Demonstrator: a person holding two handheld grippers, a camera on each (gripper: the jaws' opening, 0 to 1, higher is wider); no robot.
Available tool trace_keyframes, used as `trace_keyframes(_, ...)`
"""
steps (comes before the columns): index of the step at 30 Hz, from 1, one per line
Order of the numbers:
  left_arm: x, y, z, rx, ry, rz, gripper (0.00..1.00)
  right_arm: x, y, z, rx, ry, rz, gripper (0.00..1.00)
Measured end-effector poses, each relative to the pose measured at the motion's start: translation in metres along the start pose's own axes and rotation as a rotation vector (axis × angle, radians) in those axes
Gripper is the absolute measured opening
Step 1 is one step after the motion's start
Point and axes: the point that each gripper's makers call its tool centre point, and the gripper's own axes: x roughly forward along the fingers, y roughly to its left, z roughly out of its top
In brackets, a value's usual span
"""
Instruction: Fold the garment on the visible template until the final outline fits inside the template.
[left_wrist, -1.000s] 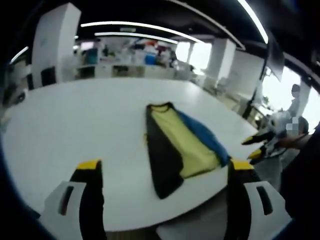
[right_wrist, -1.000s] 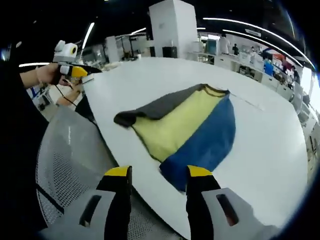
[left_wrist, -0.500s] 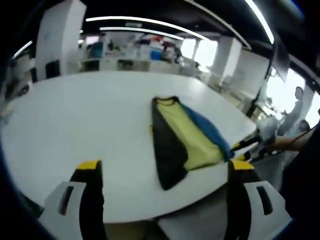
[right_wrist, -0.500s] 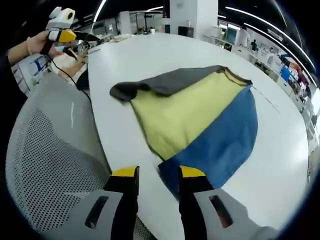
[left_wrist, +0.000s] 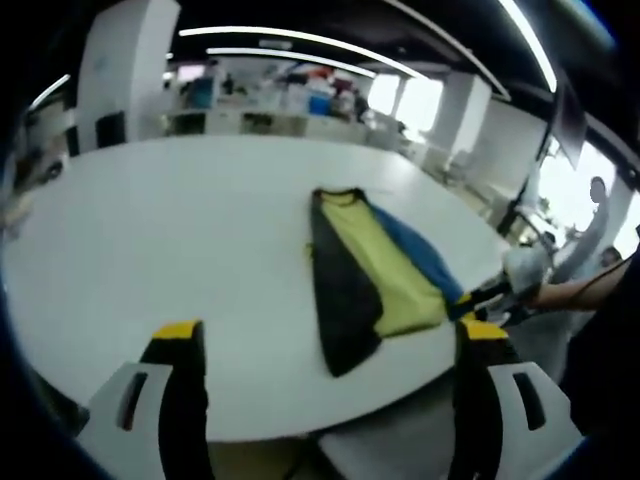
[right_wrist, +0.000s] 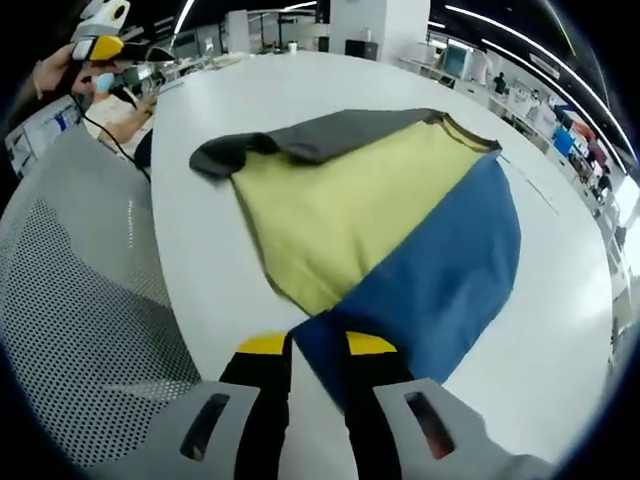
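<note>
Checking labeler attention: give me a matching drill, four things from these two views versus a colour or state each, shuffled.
Things:
1. garment
2. table
3. chair
4. left gripper

Descriptions:
A. grey mesh
B. plain white top
C. jaws wide apart, holding nothing
D. dark grey, yellow and blue panels

Pairs: 1-D, 2-B, 3-A, 4-C
</note>
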Motion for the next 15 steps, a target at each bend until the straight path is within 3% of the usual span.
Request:
trace_keyframes(11,0.0066,-0.005,-0.0001,-0.012,0.004,-0.012,0.99,-0.0003,-0.001,0.0013,-0.048,-0.002,-0.023,0.16)
trace_keyframes(15,0.0063,-0.0053,-0.0007,-0.017,0.003,-0.012,0.99,0.002,-0.0041,0.0006,-0.107,0.014,-0.038,0.04)
